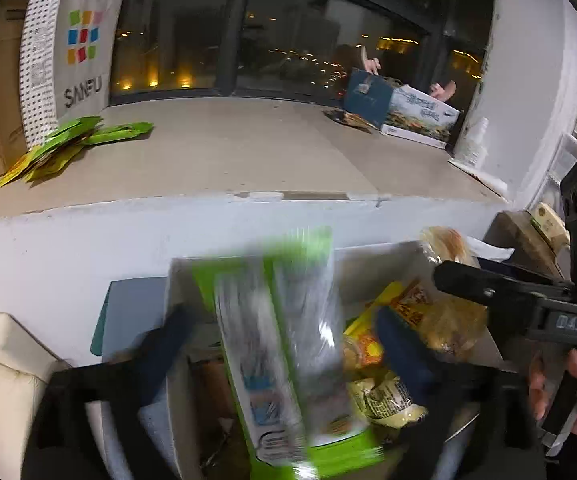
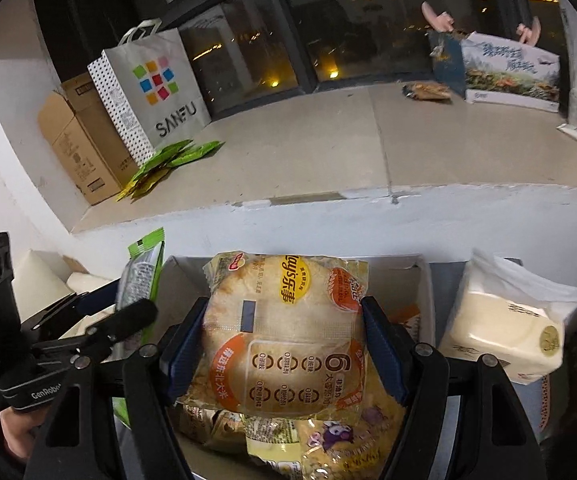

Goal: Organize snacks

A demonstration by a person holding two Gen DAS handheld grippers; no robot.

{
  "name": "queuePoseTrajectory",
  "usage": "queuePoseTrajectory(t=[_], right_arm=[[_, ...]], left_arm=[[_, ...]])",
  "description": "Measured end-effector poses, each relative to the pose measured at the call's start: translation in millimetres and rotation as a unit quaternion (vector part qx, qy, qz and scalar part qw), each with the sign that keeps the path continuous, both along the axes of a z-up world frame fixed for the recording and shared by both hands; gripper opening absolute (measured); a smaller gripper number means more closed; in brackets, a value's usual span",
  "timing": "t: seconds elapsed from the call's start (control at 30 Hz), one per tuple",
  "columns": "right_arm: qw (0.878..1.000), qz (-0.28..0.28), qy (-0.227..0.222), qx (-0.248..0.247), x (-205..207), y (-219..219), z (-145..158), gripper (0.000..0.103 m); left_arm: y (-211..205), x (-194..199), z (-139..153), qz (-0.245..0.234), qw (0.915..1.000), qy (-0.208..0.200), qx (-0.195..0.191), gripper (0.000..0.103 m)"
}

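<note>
The left gripper [image 1: 284, 344] stands wide open, its pads clear of the blurred green-and-clear packet [image 1: 272, 352] between them, above the white box [image 1: 372, 264] of snacks. The right gripper [image 2: 284, 344] has its pads against both sides of a rice-cracker bag [image 2: 284, 336], holding it over the same box; a tissue pack [image 2: 504, 332] sits just right of it.
</note>
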State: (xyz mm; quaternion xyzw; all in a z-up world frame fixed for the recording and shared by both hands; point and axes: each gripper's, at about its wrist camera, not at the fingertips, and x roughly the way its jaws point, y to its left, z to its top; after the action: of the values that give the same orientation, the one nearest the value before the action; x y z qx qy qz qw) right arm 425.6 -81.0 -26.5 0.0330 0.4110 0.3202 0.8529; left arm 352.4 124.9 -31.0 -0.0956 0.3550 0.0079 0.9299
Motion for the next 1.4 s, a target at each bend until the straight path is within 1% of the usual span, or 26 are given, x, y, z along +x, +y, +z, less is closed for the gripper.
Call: queuePoseTrajectory(t=[0.03, 0.07, 0.13, 0.2, 0.27, 0.3, 0.4, 0.5, 0.53, 0.57, 0.63, 0.67, 0.7, 0.77, 0.8, 0.87, 0.9, 0.97, 1.07, 1.1, 1.13, 1.2, 1.33, 1.4], right_arm=[[1.000, -0.004, 0.006, -0.001, 2.4, 0.9, -1.5, 0.093], [1.000, -0.008, 0.010, 0.002, 4.6, 0.6, -2.9, 0.103], [1.000, -0.020, 0.001, 0.004, 4.6, -2.5, -2.6, 0.103], [1.000, -0.019, -0.003, 0.003, 4.3, -2.5, -2.6, 0.103], [1.000, -0.019, -0.005, 0.001, 2.7, -1.8, -1.3, 0.103], [1.000, -0.019, -0.011, -0.002, 1.7, -0.2, 0.2, 0.103], [0.999, -0.016, -0.046, -0.002, -10.3, -2.8, 12.0, 0.103], [0.997, -0.010, -0.071, -0.011, -27.0, -6.6, 24.1, 0.103], [0.997, -0.005, -0.083, -0.011, -36.9, -9.2, 29.7, 0.103], [0.995, -0.001, -0.100, -0.013, -49.1, -12.1, 36.0, 0.103], [0.988, -0.001, -0.149, -0.029, -76.1, -17.5, 48.3, 0.103], [0.983, -0.011, -0.179, -0.045, -93.3, -20.4, 55.0, 0.103], [0.979, -0.021, -0.196, -0.056, -107.8, -23.4, 60.3, 0.103], [0.975, -0.032, -0.210, -0.064, -134.4, -31.5, 68.1, 0.103], [0.975, -0.026, -0.214, -0.056, -147.0, -36.4, 70.6, 0.103], [0.976, -0.006, -0.216, -0.029, -174.5, -50.5, 75.0, 0.103], [0.976, -0.004, -0.216, -0.031, -187.4, -55.9, 77.2, 0.103], [0.975, -0.004, -0.218, -0.036, -215.0, -69.3, 80.0, 0.103], [0.977, 0.004, -0.211, -0.033, -247.4, -89.0, 80.6, 0.103], [0.978, 0.005, -0.204, -0.034, -257.8, -95.7, 79.9, 0.103], [0.980, 0.006, -0.196, -0.037, -267.3, -102.2, 78.3, 0.103], [0.982, 0.000, -0.187, -0.028, -284.2, -115.9, 74.5, 0.103], [0.988, 0.000, -0.157, -0.010, -315.9, -137.8, 59.3, 0.103], [0.988, 0.001, -0.153, -0.005, -323.9, -143.5, 55.4, 0.103]], left_arm=[[1.1, -2.7, 0.6, 0.000, 1.0000, -0.006, 0.000, 0.103], [2.0, -3.4, 0.4, 0.003, 1.0000, -0.003, 0.003, 0.103], [2.2, -4.4, -1.0, 0.000, 1.0000, 0.001, 0.007, 0.103], [2.1, -7.2, -1.3, 0.002, 1.0000, 0.004, 0.008, 0.103], [1.2, -17.3, 4.4, 0.004, 0.9999, -0.010, 0.004, 0.103], [-0.4, -24.1, 9.2, 0.008, 0.9997, -0.020, 0.009, 0.103], [-7.2, -47.5, 24.9, 0.017, 0.9980, -0.050, 0.036, 0.103], [-21.1, -83.0, 44.8, 0.044, 0.9907, -0.092, 0.091, 0.103], [-27.1, -99.7, 51.1, 0.052, 0.9864, -0.116, 0.105, 0.103], [-31.5, -112.2, 55.4, 0.054, 0.9839, -0.130, 0.110, 0.103], [-42.4, -139.2, 62.3, 0.049, 0.9811, -0.149, 0.113, 0.103], [-46.0, -149.6, 64.1, 0.056, 0.9805, -0.151, 0.113, 0.103], [-52.1, -165.8, 65.6, 0.071, 0.9788, -0.156, 0.112, 0.103], [-62.5, -188.9, 68.2, 0.077, 0.9784, -0.154, 0.114, 0.103], [-66.5, -200.4, 68.8, 0.081, 0.9792, -0.150, 0.110, 0.103], [-74.8, -219.6, 69.9, 0.075, 0.9821, -0.140, 0.101, 0.103], [-80.7, -234.4, 70.0, 0.067, 0.9851, -0.129, 0.092, 0.103], [-89.2, -251.9, 70.0, 0.061, 0.9889, -0.110, 0.080, 0.103], [-104.0, -284.5, 68.6, 0.044, 0.9932, -0.097, 0.046, 0.103], [-108.8, -294.9, 68.7, 0.041, 0.9937, -0.097, 0.039, 0.103], [-116.4, -306.3, 68.3, 0.041, 0.9938, -0.094, 0.043, 0.103], [-124.2, -318.3, 65.9, 0.049, 0.9937, -0.087, 0.052, 0.103], [-133.7, -336.3, 61.1, 0.039, 0.9956, -0.081, 0.028, 0.103], [-136.5, -336.8, 61.0, 0.031, 0.9960, -0.080, 0.026, 0.103]])
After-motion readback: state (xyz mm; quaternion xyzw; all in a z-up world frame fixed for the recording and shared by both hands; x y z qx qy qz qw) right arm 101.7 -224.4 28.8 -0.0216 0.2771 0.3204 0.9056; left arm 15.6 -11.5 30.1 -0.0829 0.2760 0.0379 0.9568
